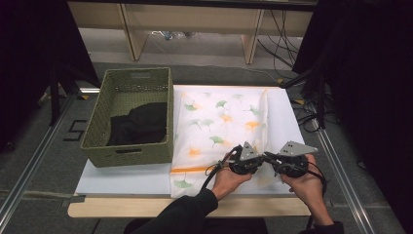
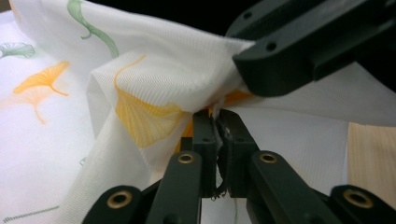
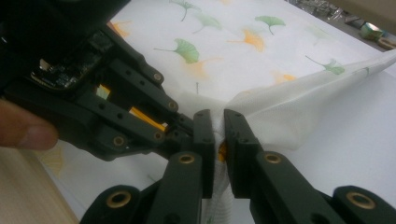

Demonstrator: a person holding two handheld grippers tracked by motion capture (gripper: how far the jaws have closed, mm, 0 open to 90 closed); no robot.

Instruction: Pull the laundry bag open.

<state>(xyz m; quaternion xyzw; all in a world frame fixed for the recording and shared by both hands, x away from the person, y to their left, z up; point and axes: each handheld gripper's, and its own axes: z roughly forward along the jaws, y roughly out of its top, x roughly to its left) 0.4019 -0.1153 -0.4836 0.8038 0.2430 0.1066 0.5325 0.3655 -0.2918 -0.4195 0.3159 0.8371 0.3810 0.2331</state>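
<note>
Both tools meet at the lower right of the high view, over the near edge of a white cloth printed with green and orange leaves. The cloth lies spread on the white surface, centre of frame, with its right side folded over. Left tool is clamped on a bunched bit of the cloth – in the left gripper view the fabric sits pinched between its jaws. Right tool grips the same bunch just beside it – in the right gripper view its jaws are tight on the fabric. The two tool tips are almost touching. A green woven basket sits at left, touching the cloth's left edge, with a dark garment inside.
</note>
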